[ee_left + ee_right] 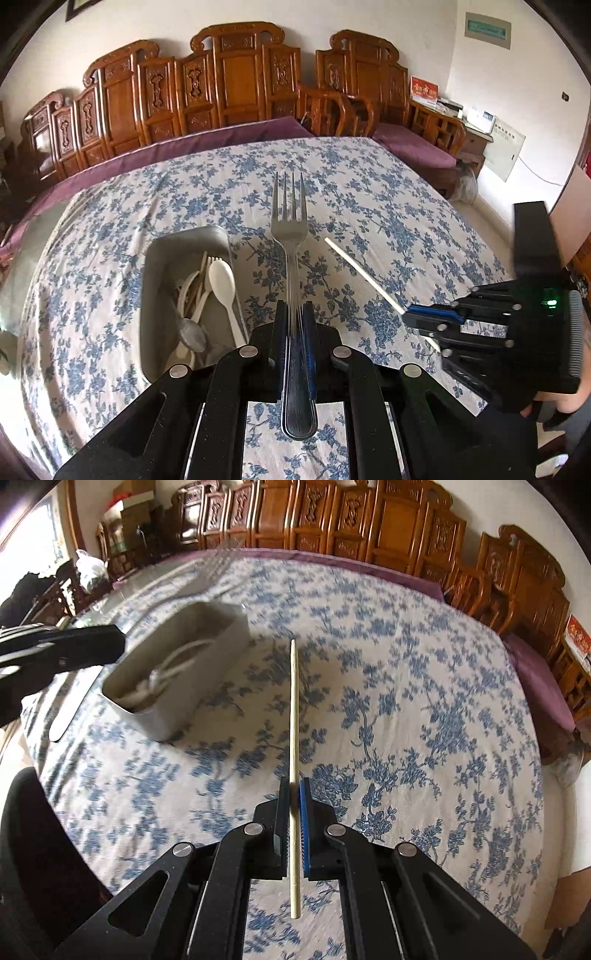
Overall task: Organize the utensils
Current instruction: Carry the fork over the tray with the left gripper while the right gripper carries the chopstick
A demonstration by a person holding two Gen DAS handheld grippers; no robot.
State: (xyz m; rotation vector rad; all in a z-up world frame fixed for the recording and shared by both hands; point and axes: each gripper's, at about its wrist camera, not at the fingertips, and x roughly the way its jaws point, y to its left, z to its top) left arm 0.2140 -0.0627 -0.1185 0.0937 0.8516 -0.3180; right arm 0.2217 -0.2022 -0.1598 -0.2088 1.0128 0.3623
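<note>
The left gripper (295, 325) sits closest to its own camera, its jaws closed tight on the handle of a metal fork (291, 258) that points forward, tines (289, 199) raised above the blue-flowered tablecloth (369, 184). Just to the fork's left stands a grey utensil bin (159, 258) on the cloth, holding a pale plastic spoon (223, 284) and other light-coloured cutlery. The right gripper (294, 812) has its jaws pinched on 1 pale chopstick (294, 738), gripped near its back end so most of its length juts forward over the table. In the left wrist view that chopstick (362, 273) angles toward the bin. Carved wooden benches (236, 74) with purple cushions (413, 144) line the wall behind.
</note>
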